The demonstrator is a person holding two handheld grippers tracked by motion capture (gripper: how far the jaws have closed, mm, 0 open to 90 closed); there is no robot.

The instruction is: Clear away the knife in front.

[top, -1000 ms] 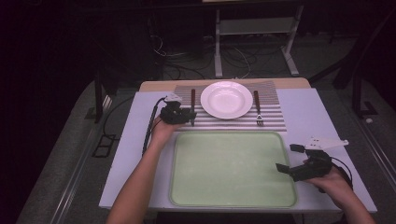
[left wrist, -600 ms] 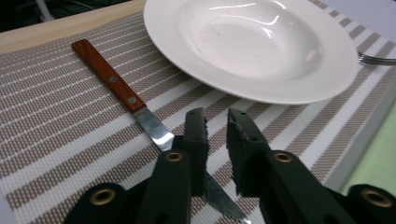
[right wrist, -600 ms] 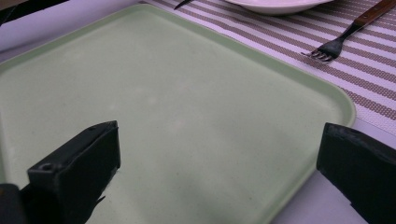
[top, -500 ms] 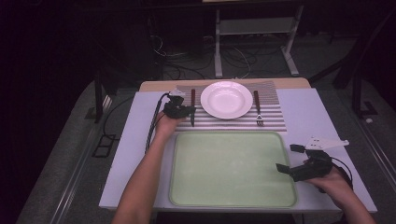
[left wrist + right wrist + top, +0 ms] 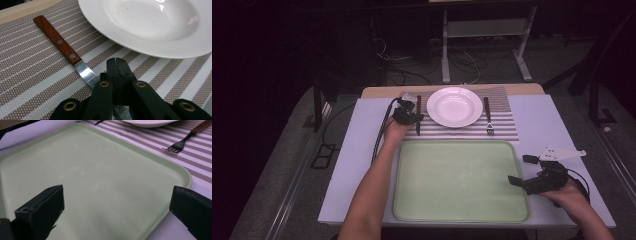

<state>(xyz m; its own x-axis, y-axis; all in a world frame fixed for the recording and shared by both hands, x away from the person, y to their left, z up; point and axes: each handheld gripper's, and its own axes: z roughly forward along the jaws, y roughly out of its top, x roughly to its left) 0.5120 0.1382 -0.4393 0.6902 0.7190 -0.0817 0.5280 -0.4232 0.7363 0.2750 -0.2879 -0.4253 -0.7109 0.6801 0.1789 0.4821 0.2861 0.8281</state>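
Observation:
A wooden-handled knife lies on the striped placemat, left of a white plate; a fork lies to the plate's right. My left gripper is down on the mat at the knife. In the left gripper view the jaws are pressed together just short of the plate's rim, and the knife's blade runs under the gripper's linkage, not between the jaws. My right gripper hangs open over the right edge of the empty green tray; its jaws stand wide apart.
The placemat and tray rest on a white tabletop with a wooden strip at the far edge. A cable trails from the left gripper over the table's left part. Beyond the table are a dark floor, cables and a metal stand.
My left gripper has moved a little right and away from me, up against the knife. The right gripper has stayed in place, open.

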